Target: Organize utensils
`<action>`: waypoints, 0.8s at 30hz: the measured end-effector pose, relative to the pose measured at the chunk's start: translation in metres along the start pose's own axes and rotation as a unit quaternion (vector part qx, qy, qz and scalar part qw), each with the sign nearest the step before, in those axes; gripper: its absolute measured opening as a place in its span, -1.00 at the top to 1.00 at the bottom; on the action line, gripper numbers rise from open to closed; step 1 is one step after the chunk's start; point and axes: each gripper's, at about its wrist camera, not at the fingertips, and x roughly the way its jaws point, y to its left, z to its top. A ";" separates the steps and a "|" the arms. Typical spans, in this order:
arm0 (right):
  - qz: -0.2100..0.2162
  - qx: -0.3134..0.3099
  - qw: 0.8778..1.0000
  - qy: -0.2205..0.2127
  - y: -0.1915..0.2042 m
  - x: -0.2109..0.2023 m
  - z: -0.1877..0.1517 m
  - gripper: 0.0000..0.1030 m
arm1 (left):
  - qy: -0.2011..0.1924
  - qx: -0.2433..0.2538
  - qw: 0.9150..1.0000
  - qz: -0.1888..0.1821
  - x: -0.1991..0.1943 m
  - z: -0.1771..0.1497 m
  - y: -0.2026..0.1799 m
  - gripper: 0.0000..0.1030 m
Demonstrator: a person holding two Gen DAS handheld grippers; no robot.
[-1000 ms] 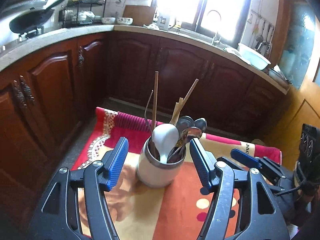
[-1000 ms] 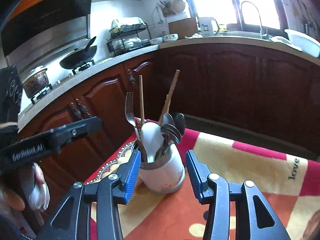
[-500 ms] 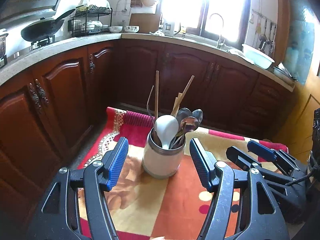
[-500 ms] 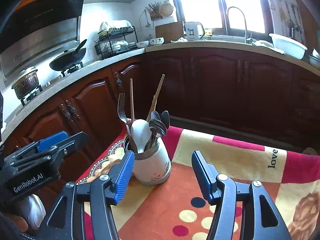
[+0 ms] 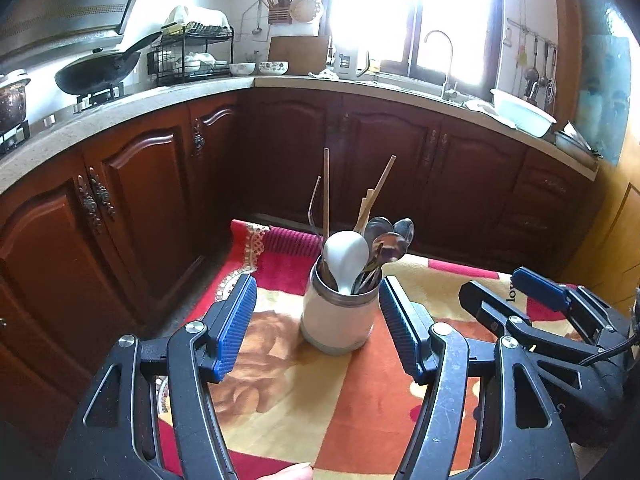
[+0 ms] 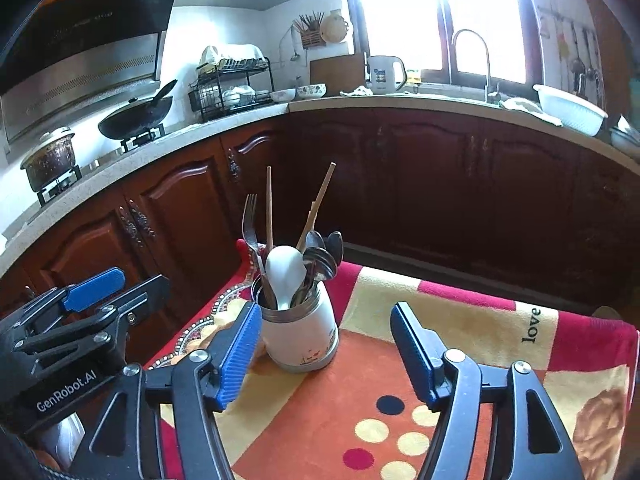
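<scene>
Since a second ago both my hands have drawn back from the utensil holder (image 5: 338, 316), which now sits smaller and farther ahead, and my right jaws have just been opening with nothing between them.

Left wrist view: my left gripper (image 5: 318, 330) has its jaws spread wide and empty. The holder stands upright on the patterned cloth (image 5: 280, 392), ahead of the blue pads and centred in the gap between them, touching neither. It is packed with a white spoon (image 5: 346, 258), metal spoons (image 5: 390, 238) and chopsticks (image 5: 326, 192), all handle-down, so the sorting looks finished to me. My right gripper (image 5: 532, 300) shows at the right edge, well apart from the holder.

Right wrist view: my right gripper (image 6: 324, 354) is open and holds nothing. Here the holder (image 6: 298, 332) stands ahead and left of centre, just beside my left pad, apparently without contact. A fork (image 6: 250, 220) rises among the spoons. My left gripper (image 6: 92, 304) hangs off to the left, apart from it.
</scene>
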 end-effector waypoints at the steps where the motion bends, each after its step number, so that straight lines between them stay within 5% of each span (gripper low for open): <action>1: -0.002 -0.002 1.000 -0.002 0.001 -0.001 0.000 -0.32 | -0.001 -0.001 1.000 0.002 0.000 0.000 0.000 -0.24; 24: -0.019 -0.002 1.000 0.002 -0.001 0.000 0.001 -0.37 | -0.001 -0.007 1.000 0.021 0.003 -0.004 0.006 -0.24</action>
